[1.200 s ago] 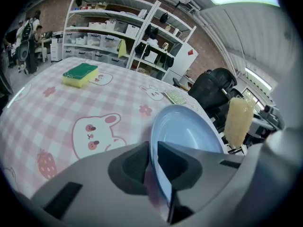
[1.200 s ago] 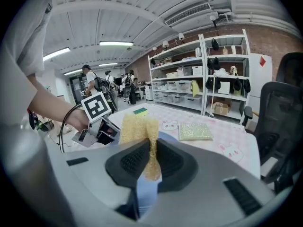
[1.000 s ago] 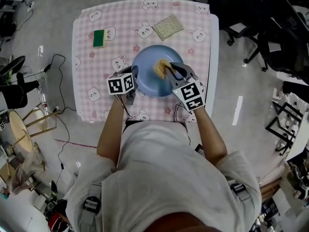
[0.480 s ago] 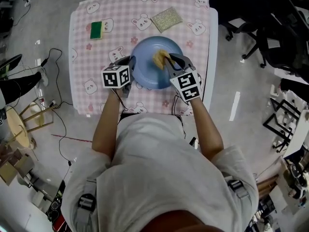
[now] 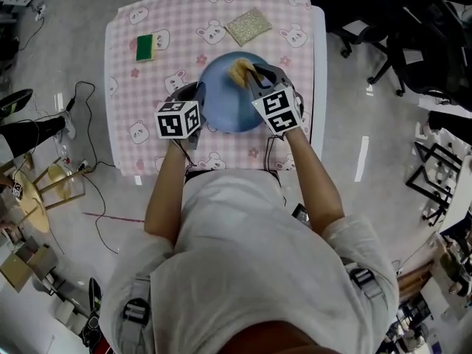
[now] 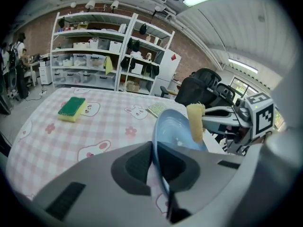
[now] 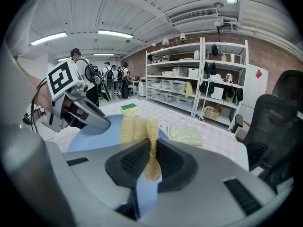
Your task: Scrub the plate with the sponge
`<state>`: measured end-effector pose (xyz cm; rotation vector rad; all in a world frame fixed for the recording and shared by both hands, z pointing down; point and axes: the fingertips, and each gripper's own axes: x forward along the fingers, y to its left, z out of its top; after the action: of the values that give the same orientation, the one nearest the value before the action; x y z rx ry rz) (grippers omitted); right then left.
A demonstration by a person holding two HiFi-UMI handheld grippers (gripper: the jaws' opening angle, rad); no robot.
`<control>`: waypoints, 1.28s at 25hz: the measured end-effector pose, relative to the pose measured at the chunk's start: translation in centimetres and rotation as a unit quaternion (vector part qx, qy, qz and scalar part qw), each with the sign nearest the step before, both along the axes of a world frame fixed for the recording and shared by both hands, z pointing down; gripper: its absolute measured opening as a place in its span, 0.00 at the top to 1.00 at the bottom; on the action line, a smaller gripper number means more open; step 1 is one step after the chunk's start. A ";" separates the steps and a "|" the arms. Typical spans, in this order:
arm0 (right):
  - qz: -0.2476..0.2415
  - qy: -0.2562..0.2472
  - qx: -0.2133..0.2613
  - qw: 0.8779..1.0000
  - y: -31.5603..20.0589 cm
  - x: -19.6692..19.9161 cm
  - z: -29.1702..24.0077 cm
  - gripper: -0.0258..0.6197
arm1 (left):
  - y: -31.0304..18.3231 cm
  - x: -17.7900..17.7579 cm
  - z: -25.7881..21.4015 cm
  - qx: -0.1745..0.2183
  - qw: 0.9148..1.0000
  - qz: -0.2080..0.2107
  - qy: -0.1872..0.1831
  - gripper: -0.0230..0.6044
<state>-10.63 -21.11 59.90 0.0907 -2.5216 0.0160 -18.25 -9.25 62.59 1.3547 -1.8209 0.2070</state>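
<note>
Both claws closed: left gripper (image 5: 196,94) pinches the blue plate (image 5: 223,105) by its left rim, and right gripper (image 5: 251,73) squeezes the yellow sponge (image 5: 239,71). The sponge has slid from plate centre to its far edge within the last second. Scrubbing looks under way, plate mid-table (image 5: 147,87).
</note>
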 end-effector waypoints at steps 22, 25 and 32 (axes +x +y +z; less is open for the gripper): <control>-0.069 0.073 0.117 0.988 2.5 -2.7 2.9 0.89 | 0.1 1.6 -1.1 -0.013 1.000 0.016 -0.019 0.91; -0.088 0.069 0.127 0.986 3.6 -3.4 2.9 0.88 | 0.3 1.4 -1.1 -0.015 1.000 0.014 -0.016 0.91; -0.158 0.059 0.181 0.969 6.0 -3.5 3.0 0.89 | 0.1 1.1 -1.0 -0.022 1.000 0.010 -0.002 0.91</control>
<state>-14.17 -15.09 62.88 -0.1614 -2.3637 -0.5624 -17.11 -9.14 61.57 1.3424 -1.7963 0.2592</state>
